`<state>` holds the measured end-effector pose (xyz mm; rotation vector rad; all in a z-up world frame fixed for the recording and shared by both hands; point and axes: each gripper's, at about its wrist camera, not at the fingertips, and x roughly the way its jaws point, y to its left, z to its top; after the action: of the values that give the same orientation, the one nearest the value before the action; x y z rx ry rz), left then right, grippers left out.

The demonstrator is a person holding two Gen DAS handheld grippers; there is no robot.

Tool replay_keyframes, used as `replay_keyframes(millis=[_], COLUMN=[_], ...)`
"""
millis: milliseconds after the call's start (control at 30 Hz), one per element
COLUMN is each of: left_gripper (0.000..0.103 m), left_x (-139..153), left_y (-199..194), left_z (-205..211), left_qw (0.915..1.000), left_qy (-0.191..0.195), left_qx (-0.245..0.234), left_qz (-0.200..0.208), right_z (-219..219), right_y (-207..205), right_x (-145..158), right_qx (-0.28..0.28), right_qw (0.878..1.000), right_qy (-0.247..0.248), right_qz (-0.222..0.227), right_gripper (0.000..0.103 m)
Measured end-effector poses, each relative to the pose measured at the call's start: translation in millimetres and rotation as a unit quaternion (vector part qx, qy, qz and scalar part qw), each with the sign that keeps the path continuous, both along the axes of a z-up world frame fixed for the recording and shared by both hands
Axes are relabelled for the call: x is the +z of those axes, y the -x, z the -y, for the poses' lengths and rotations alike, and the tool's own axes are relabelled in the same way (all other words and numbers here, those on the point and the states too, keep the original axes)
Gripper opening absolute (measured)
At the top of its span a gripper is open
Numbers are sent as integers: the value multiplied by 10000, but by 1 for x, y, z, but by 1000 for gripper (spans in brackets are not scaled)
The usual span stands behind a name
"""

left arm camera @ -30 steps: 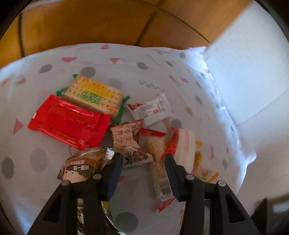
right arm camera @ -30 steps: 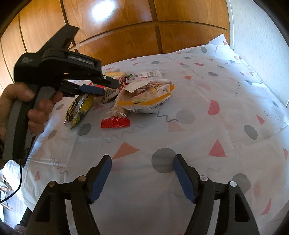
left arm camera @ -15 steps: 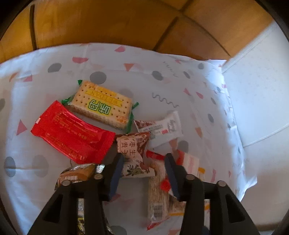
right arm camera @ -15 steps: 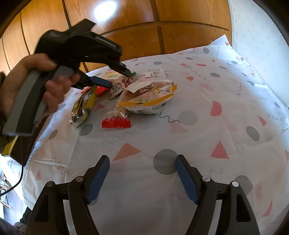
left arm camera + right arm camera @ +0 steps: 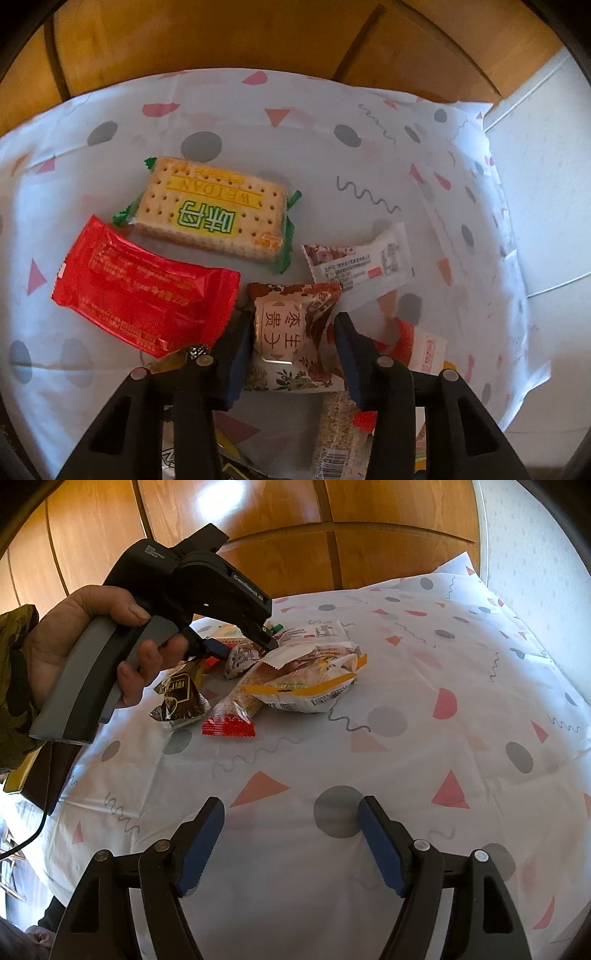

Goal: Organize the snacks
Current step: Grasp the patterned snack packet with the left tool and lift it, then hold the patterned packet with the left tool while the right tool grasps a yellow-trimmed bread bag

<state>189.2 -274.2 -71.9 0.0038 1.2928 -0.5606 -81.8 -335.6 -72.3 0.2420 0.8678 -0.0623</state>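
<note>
Several snack packs lie on a patterned tablecloth (image 5: 258,122). In the left wrist view my left gripper (image 5: 291,332) is open, its jaws on either side of a brown floral date-cake pack (image 5: 291,328). A red pack (image 5: 144,291), a cracker pack (image 5: 214,210) and a white pack (image 5: 362,258) lie beyond it. A sesame bar (image 5: 336,424) lies under the right finger. In the right wrist view my right gripper (image 5: 291,834) is open and empty above bare cloth, well short of the pile. The left gripper (image 5: 243,638) hovers over the pile there.
A brown wrapped snack (image 5: 179,698), a red-ended sesame bar (image 5: 236,709) and a large yellow-striped bag (image 5: 314,686) lie at the pile's near side. Wooden panelling (image 5: 280,528) stands behind the table. A white wall (image 5: 546,177) borders the right. The table's edge drops off at the left (image 5: 37,808).
My left gripper has moved forward and down over the pile and now brackets the date-cake pack. The right gripper has stayed almost still.
</note>
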Motion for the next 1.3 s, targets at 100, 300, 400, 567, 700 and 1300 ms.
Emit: replay_keyframes(millis=[100, 300, 400, 567, 700, 1300], left_gripper=[39, 25, 25, 25, 25, 26], left_x=[0, 18, 46, 84, 80, -6], left_y=[3, 30, 53, 104, 145, 190], left_z=[6, 3, -13, -63, -101, -168], left_qw=[9998, 9928, 9852, 9717, 9696, 9831], left_qy=[-128, -399, -156, 198, 194, -257], left_qx=[-66, -403, -573, -638, -653, -268], left_qz=[117, 1056, 1606, 2265, 2352, 1795], right_z=[0, 0, -3, -3, -3, 60], right_y=[1, 1, 1, -1, -4, -30], right_x=[0, -1, -1, 0, 1, 47], right_qx=[19, 11, 25, 9, -71, -813], right_qw=[10000, 10000, 9999, 9999, 9999, 9906], right_qy=[23, 45, 116, 114, 98, -1096], right_qz=[23, 61, 47, -9, -77, -118], right_gripper=[77, 77, 77, 78, 78, 41])
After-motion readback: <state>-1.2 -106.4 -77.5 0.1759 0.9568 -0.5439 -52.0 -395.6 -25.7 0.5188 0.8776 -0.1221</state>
